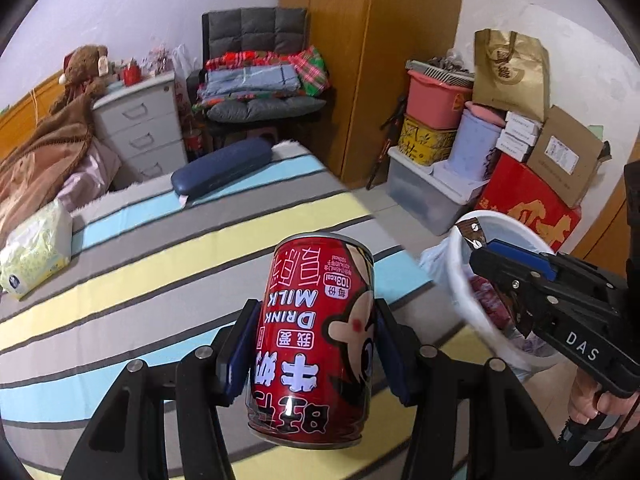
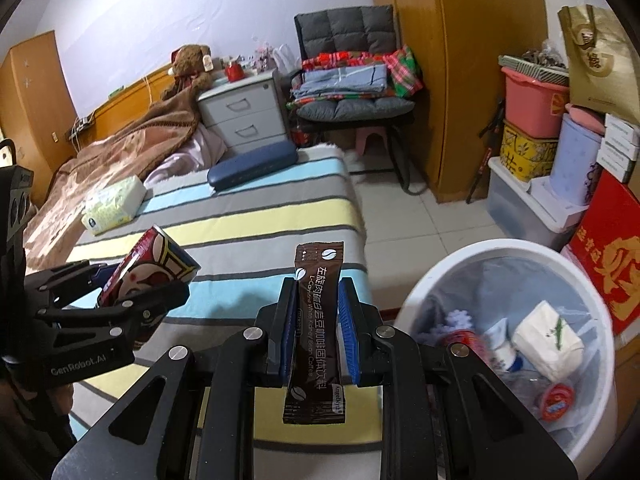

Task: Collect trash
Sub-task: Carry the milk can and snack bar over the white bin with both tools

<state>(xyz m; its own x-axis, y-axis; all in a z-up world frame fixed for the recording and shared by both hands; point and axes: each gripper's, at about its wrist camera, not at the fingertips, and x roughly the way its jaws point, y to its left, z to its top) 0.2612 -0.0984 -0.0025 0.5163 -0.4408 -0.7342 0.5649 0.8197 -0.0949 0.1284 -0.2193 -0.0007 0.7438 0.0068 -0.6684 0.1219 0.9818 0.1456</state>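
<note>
My left gripper [image 1: 314, 334] is shut on a red milk drink can [image 1: 316, 340], held upside down above the striped bed cover [image 1: 160, 248]. The same can [image 2: 148, 276] and left gripper [image 2: 136, 292] show at the left of the right wrist view. My right gripper [image 2: 318, 332] is shut on a brown coffee stick packet [image 2: 318, 332] that stands upright between the blue pads. In the left wrist view the right gripper [image 1: 500, 272] hovers over the white trash bin [image 1: 464, 292]. The bin [image 2: 416, 300] sits on the floor beside the bed and holds several pieces of trash.
A navy case [image 2: 252, 166] and a tissue pack [image 2: 114, 202] lie on the bed. A brown blanket [image 2: 120, 152], grey drawers [image 2: 240, 116] and a chair with folded fabric [image 2: 352, 80] stand behind. Stacked boxes and a red carton [image 2: 608, 276] crowd the bin's far side.
</note>
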